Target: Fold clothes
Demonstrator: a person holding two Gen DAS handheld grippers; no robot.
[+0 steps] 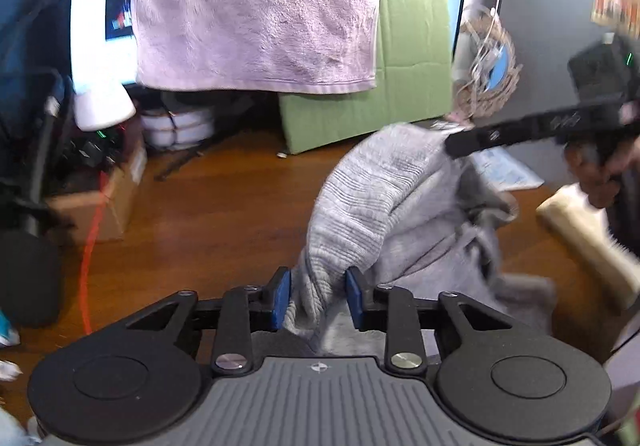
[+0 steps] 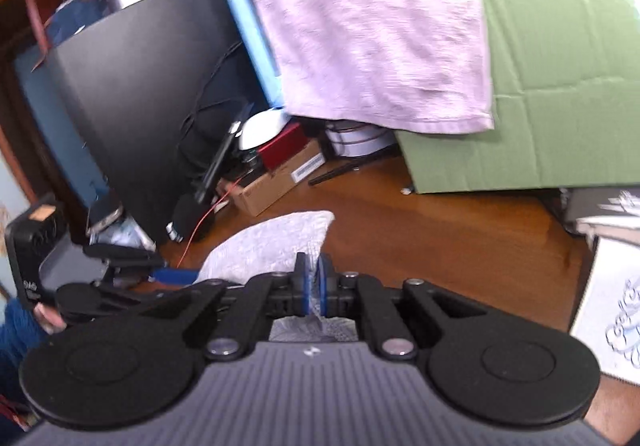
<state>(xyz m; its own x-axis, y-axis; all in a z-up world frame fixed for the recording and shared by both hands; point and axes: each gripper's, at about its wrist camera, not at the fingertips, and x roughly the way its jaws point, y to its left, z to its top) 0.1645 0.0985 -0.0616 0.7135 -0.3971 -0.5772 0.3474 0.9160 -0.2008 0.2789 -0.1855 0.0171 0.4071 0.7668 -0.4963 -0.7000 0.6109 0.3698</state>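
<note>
Blue pads of the left gripper (image 1: 319,298) sit nearest in the left wrist view, closed on a bunched ribbed edge of the one grey garment (image 1: 384,213), which hangs lifted above the wooden floor (image 1: 200,213). Its far end is pinched by the right gripper (image 1: 450,145), likely so the cloth can be stretched out between two corners before a fold. One pink towel (image 1: 256,5) hangs behind.

From the right wrist view, the right gripper (image 2: 314,282) is nearly shut on a thin edge of that garment (image 2: 272,242), with the left gripper (image 2: 172,276) holding beside it: two grippers, one garment.
</note>
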